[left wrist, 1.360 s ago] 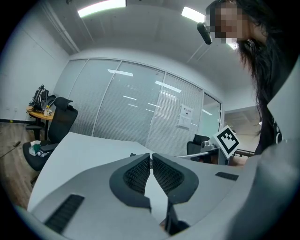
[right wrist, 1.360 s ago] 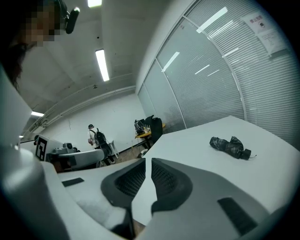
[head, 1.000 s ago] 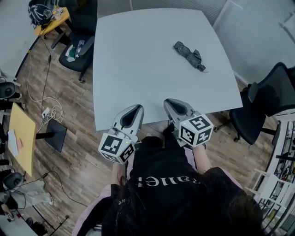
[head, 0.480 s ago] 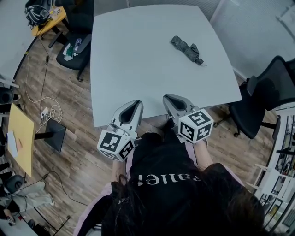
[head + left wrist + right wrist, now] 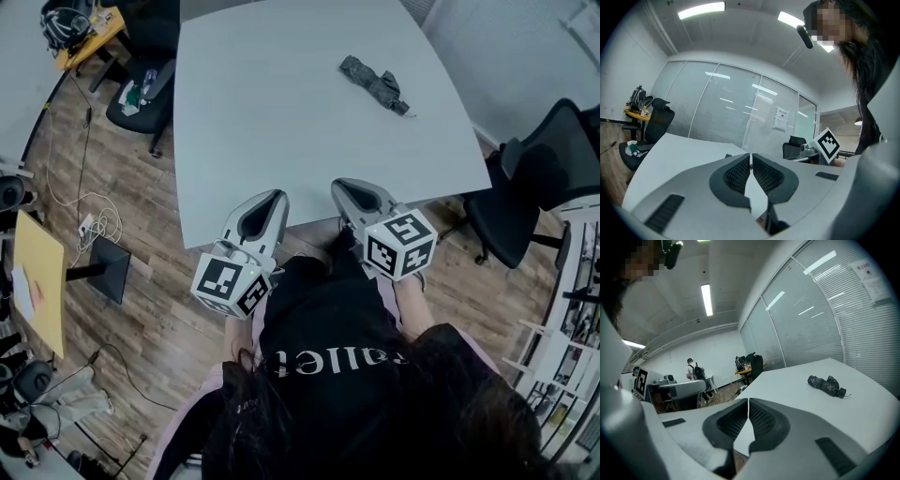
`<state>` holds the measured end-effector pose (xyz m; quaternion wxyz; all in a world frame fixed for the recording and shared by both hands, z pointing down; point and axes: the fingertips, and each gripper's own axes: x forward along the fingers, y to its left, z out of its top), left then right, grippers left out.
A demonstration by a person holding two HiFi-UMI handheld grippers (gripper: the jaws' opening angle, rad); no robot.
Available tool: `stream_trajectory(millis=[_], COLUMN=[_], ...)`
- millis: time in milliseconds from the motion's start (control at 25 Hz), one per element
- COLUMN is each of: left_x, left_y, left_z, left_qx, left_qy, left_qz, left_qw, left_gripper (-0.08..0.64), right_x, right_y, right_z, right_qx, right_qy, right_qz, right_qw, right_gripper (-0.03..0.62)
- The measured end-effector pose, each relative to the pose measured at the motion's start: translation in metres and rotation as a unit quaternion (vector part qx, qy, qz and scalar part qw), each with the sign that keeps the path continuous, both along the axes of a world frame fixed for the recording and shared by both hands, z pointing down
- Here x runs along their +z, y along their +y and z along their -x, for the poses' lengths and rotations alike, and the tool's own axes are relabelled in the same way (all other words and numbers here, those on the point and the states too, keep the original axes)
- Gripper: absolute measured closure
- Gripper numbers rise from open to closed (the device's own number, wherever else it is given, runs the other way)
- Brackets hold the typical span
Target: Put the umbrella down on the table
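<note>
A folded dark checked umbrella (image 5: 373, 82) lies on the pale grey table (image 5: 272, 112), towards its far right side. In the right gripper view the umbrella (image 5: 827, 385) rests flat, well ahead and to the right of the jaws. My left gripper (image 5: 265, 208) and right gripper (image 5: 352, 192) hover side by side at the table's near edge, far from the umbrella. Both are shut with nothing between their pads, as the left gripper (image 5: 750, 155) and right gripper (image 5: 747, 401) show in their own views.
A black office chair (image 5: 539, 192) stands at the table's right side and another (image 5: 141, 80) at its far left. Cables (image 5: 94, 225) trail over the wood floor beside a yellow board (image 5: 42, 295). A wire shelf (image 5: 572, 347) stands at the right.
The head view has shifted slightly, so the table and umbrella sit a little higher and further left in the picture. Both grippers stay shut at the near edge.
</note>
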<state>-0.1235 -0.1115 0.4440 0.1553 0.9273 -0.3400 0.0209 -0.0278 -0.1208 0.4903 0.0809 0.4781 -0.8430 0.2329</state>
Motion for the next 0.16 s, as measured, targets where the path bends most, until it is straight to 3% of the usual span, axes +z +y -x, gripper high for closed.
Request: stream_trajectory(millis=[160], left_x=[0.0005], left_y=[-0.006], left_z=[-0.0051], left_qx=[0.0], left_qy=[0.0], left_qz=[-0.003], left_qw=[1.0], left_gripper=[0.534], right_x=[-0.0033], right_y=[-0.0083], right_z=[-0.0132], right_qx=[0.007], right_qy=[0.004], right_qz=[-0.008], right_qw=[1.0], right_gripper=[0.568])
